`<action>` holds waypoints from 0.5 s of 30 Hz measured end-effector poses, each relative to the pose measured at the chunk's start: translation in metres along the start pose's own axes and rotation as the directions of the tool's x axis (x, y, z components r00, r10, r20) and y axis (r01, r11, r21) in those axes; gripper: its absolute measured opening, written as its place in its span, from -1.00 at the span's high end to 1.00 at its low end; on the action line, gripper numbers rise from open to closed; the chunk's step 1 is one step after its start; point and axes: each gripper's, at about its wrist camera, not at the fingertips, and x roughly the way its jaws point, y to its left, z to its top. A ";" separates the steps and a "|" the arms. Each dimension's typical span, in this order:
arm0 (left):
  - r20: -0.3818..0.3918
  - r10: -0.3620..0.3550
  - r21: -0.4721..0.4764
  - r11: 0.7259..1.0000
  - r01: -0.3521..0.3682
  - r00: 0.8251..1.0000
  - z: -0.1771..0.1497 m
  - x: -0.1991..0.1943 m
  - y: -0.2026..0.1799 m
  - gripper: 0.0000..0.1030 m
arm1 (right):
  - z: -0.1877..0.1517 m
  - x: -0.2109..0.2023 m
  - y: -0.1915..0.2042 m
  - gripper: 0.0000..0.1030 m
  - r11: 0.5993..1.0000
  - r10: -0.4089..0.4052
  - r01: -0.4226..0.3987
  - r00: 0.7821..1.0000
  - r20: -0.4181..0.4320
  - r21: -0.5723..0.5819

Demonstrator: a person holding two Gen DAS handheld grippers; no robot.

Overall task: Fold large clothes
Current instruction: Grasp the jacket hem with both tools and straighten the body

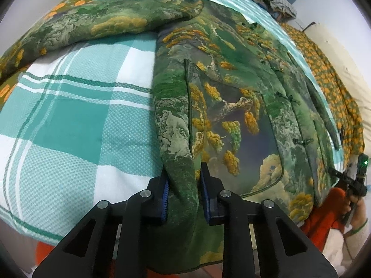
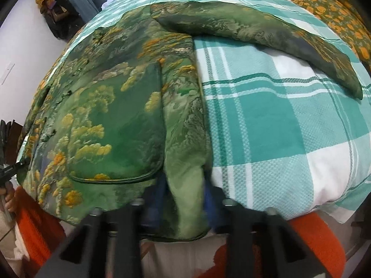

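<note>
Both grippers, left [image 1: 183,199] and right [image 2: 185,199], pinch jacket [image 1: 231,106] hem.

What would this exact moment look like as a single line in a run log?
stage: gripping hem | left claw: shut on jacket | right claw: shut on jacket | jacket: spread flat on checked bedspread, sleeves out

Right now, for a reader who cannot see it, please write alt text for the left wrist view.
The left gripper pinches the bottom hem corner of a green landscape-print jacket between its blue-padded fingers. The jacket lies front up on a teal and white checked bedspread, one sleeve stretched out sideways.
</note>
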 end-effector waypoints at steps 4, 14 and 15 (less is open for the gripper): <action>0.001 -0.001 0.014 1.000 0.001 1.000 -0.005 -0.008 -0.003 0.61 | -0.001 -0.012 0.012 0.69 0.998 -0.027 0.028 0.999 0.019 -0.050; 0.065 0.073 0.039 0.996 -0.076 0.995 -0.004 -0.026 -0.007 -0.14 | 0.001 -0.024 0.015 0.11 0.993 -0.086 0.090 0.994 0.064 -0.070; 0.084 0.066 0.034 0.997 -0.069 0.994 -0.003 -0.033 -0.008 -0.29 | 0.003 -0.028 0.015 0.05 0.996 -0.071 0.076 0.994 0.080 -0.055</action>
